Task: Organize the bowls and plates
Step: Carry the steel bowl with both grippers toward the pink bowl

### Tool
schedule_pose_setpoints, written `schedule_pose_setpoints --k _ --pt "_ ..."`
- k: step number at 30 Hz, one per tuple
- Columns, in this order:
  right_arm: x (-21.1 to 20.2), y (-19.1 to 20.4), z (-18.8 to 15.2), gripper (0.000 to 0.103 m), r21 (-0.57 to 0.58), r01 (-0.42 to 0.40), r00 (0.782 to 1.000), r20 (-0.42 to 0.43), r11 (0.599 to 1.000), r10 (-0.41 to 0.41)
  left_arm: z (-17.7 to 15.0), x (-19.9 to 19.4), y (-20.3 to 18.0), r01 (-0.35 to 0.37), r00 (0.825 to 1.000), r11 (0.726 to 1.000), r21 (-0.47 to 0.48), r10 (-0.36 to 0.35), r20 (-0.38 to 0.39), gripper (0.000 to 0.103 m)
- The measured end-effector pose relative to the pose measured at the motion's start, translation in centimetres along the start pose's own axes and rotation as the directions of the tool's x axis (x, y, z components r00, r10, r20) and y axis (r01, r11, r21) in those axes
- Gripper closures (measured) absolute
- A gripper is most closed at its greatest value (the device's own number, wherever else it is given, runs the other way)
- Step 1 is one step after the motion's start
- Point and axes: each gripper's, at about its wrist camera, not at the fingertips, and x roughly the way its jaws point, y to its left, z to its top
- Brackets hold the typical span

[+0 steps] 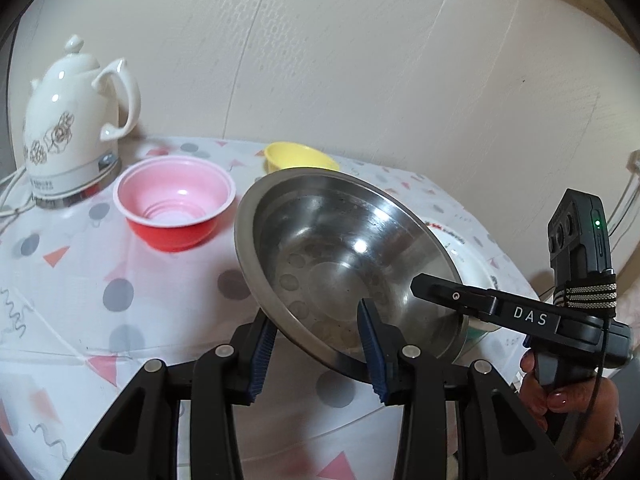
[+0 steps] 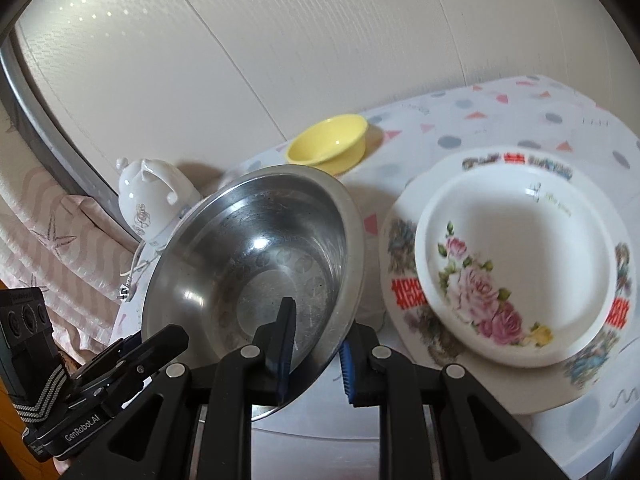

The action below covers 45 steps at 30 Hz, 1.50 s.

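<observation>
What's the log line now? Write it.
left gripper: shut on steel bowl rim | right gripper: shut on same rim | steel bowl: tilted | floral bowl: on plate

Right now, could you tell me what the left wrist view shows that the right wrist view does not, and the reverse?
Only the left wrist view shows the red bowl with its pink inside, standing near the kettle. Only the right wrist view shows the floral bowl sitting in the patterned plate. Both show the steel bowl tilted and clamped at its rim by the left gripper and the right gripper, plus the yellow bowl and the white kettle.
</observation>
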Motion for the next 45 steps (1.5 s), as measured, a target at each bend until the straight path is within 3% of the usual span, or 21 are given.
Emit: schedule_pose_setpoints --k 16,30,45 --pt "2.1 -0.3 -0.9 0.081 0.027 0.002 0.998 -0.058 1.000 0.000 -0.7 1.1 0.8 -0.017 0.999 0.999 -0.032 0.016 -0.040 0.061" --pt "2.4 0.2 -1.1 0.081 0.017 0.000 0.998 -0.059 1.000 0.001 -1.0 1.0 1.1 -0.022 0.999 0.998 -0.052 0.019 -0.043 0.061" --pt "1.1 -0.1 -1.6 0.079 0.058 -0.050 0.997 -0.049 0.997 0.053 -1.3 0.1 1.2 -0.024 1.000 0.998 -0.060 0.023 -0.020 0.059"
